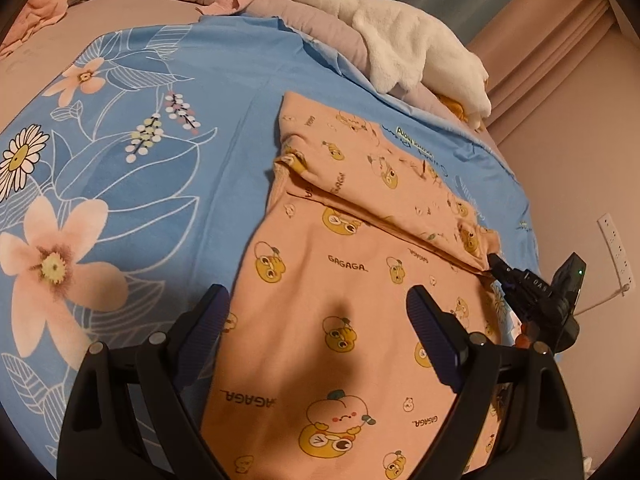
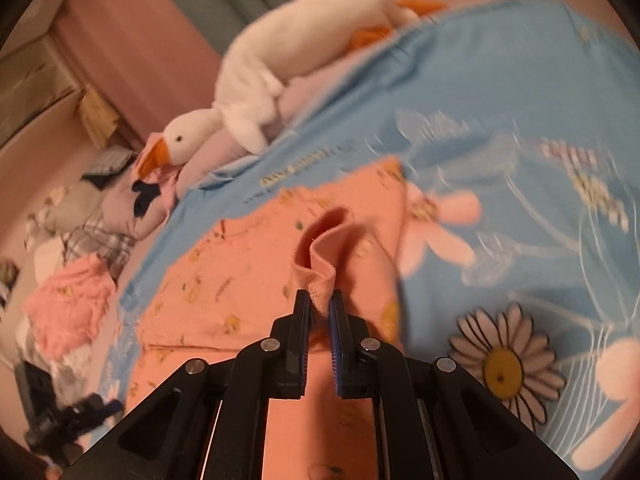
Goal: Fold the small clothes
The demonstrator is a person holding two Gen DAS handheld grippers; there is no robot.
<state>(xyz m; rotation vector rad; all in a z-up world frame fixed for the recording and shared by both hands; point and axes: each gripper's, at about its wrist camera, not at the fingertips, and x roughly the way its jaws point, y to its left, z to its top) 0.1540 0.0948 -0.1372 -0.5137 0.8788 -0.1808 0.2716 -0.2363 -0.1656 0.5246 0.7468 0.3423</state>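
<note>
A small peach garment [image 1: 344, 272] printed with yellow ducks and "GAGAGA" lies on a blue floral sheet [image 1: 132, 184], its far part folded over toward me. My left gripper [image 1: 316, 320] is open and empty, hovering over the garment's near half. My right gripper [image 1: 494, 260] shows at the garment's right edge. In the right wrist view my right gripper [image 2: 319, 300] is shut on a pinched fold of the peach garment [image 2: 320, 248] and holds that edge up off the sheet [image 2: 500, 112]. That view is motion-blurred.
A white plush goose [image 1: 400, 36] lies along the sheet's far edge on a lilac quilt; it also shows in the right wrist view [image 2: 256, 92]. Loose pink and plaid clothes [image 2: 76, 288] are piled to the left there. A wall socket strip [image 1: 616, 248] is at right.
</note>
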